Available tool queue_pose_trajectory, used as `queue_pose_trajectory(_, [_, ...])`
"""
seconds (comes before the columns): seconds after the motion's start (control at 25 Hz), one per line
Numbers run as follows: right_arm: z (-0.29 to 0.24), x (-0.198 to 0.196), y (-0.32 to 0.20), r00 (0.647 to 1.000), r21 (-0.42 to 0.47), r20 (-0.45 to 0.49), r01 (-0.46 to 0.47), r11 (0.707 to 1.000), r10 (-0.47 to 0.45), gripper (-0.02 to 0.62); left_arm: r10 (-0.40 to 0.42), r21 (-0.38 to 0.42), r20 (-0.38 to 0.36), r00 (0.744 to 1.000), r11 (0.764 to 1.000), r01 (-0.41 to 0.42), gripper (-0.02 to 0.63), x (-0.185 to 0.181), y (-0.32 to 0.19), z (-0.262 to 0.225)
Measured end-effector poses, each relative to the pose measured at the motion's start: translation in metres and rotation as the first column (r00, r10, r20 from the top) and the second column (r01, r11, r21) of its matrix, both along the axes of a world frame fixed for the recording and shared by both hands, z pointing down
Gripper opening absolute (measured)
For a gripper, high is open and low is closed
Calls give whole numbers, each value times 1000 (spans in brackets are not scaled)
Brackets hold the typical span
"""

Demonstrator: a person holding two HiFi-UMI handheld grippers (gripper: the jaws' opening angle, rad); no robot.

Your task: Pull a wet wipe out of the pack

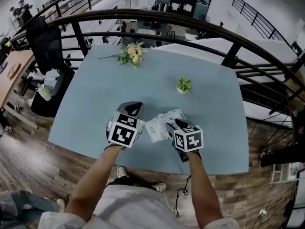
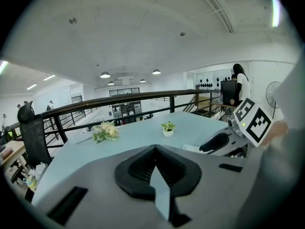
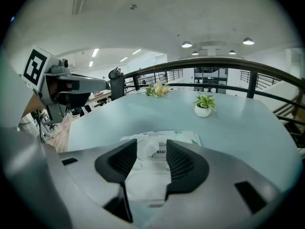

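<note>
The rounded pale blue table (image 1: 214, 94) holds the soft white wet-wipe pack (image 3: 183, 138) near its front edge. Over it hangs the right gripper (image 3: 151, 149), jaws spread either side of the pack's top; whether a pad touches the raised white tuft there is hard to say. The left gripper (image 2: 155, 149) sits just beside the pack, jaws pressed together on nothing.

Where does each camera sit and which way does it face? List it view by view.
Head view: on the person's head, looking steeply down at the table, wipe pack, both forearms, left gripper and right gripper.
Left gripper view: rides the left gripper, facing across the table past its closed fingers; the right gripper shows at the right edge.
Right gripper view: rides the right gripper, its fingers apart over the wipe pack.
Shared: both gripper views show the potted plant and flowers.
</note>
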State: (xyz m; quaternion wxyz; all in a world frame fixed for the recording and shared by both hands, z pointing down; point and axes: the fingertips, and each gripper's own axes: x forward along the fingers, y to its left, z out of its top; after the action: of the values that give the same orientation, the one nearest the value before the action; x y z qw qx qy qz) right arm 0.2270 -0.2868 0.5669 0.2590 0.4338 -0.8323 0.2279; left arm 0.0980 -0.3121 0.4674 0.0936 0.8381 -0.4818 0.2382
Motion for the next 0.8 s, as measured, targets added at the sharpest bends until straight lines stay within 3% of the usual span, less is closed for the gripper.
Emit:
queue_pose_trajectory(0.44, [6,-1,0,1000,-12,-2,-7,1000,7,79,12,-14,8,1000,1000,-11,-6,4,1,4])
queue_pose_trajectory(0.8, [8,3,-1,999,3,-33,-20,1000,20,18,11,-15,11,1000,1000,-10,-6,5,4,3])
